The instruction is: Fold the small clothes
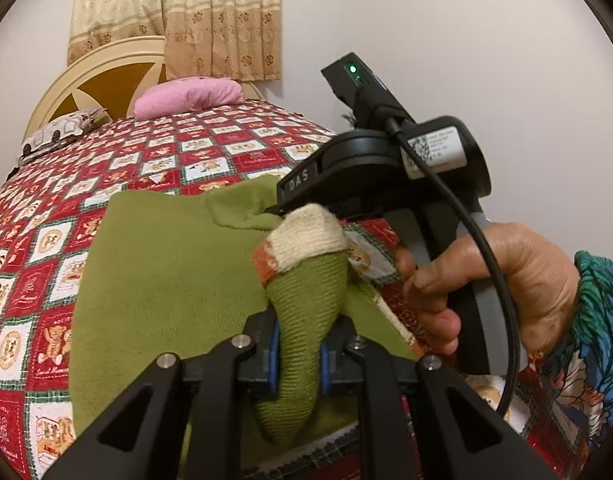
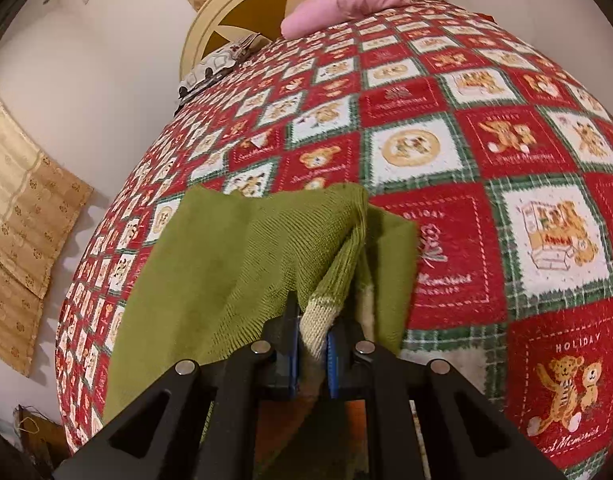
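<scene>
The left gripper [image 1: 299, 354] has its jaws clamped on the ribbed green sleeve [image 1: 306, 312] of a small green sweater [image 1: 166, 272], and the right gripper [image 2: 311, 354] has its jaws clamped on the cream cuff [image 2: 317, 326] at that sleeve's end, with the right hand [image 1: 486, 284] around its handle. The sweater lies spread on the bed [image 2: 486, 152] near its foot edge, over a red and white teddy-bear quilt [image 1: 38, 240]. A pink pillow [image 1: 188, 96] sits at the headboard [image 1: 90, 84] end.
</scene>
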Available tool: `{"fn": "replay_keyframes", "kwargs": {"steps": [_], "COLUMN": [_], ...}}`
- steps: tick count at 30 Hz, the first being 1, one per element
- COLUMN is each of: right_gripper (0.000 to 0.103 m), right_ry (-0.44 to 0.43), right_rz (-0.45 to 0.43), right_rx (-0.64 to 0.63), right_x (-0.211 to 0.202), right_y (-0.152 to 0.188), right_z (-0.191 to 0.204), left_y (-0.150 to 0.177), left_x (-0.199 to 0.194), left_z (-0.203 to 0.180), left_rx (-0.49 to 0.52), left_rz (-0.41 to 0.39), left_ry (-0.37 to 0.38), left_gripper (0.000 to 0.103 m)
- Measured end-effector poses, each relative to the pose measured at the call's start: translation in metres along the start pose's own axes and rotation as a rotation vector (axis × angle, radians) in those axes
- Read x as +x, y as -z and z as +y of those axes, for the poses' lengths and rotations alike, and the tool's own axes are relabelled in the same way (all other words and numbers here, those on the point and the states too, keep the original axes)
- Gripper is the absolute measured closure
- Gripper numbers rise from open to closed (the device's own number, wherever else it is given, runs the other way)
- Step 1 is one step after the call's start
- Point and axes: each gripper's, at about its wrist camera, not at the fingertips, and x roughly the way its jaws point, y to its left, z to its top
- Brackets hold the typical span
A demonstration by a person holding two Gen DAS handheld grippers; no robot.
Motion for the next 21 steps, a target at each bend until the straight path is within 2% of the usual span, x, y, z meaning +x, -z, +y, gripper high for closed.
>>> {"fn": "replay_keyframes", "kwargs": {"steps": [6,8,10,11,14,16,17,18,19,21], "right_gripper": [0.092,0.090,0.087,0.086,0.086,0.086,0.085,0.078,0.066,0.053], "right_ry": [-0.008,0.005,0.011,0.029,0.116,0.137,0.137,0.133,0.130,0.115], "right_rz": [-0.003,-0.007,-0.020,-0.030,-0.078,-0.117,-0.131,-0.148,-0.162,-0.204], "right_rx": [0.030,0.035,0.042,0.043,0.016,0.000,-0.001,0.003,0.009,0.021], "right_x": [-0.001,-0.008,-0.021,-0.030,-0.067,-0.095,-0.106,-0.119,-0.127,-0.145], "right_y": [0.006,0.008,0.014,0.018,0.039,0.057,0.064,0.074,0.081,0.098], "right_z": [-0.006,-0.007,-0.008,-0.009,-0.006,-0.001,0.001,0.005,0.008,0.016], "left_y": [0.000,0.002,0.005,0.008,0.023,0.036,0.043,0.047,0.052,0.062], "left_x": [0.006,0.003,-0.006,-0.013,-0.037,-0.054,-0.063,-0.069,-0.076,-0.090], "left_z": [-0.005,-0.004,0.001,0.004,0.014,0.024,0.029,0.033,0.036,0.041], "left_rx": [0.024,0.020,0.005,0.001,-0.007,-0.029,-0.039,-0.044,-0.041,-0.026], "left_rz": [0.037,0.052,0.050,0.052,0.050,0.046,0.044,0.041,0.039,0.038], "left_ry": [0.013,0.030,0.079,0.097,0.121,0.145,0.148,0.146,0.143,0.112], "left_gripper": [0.087,0.083,0.072,0.071,0.058,0.043,0.038,0.032,0.031,0.031]}}
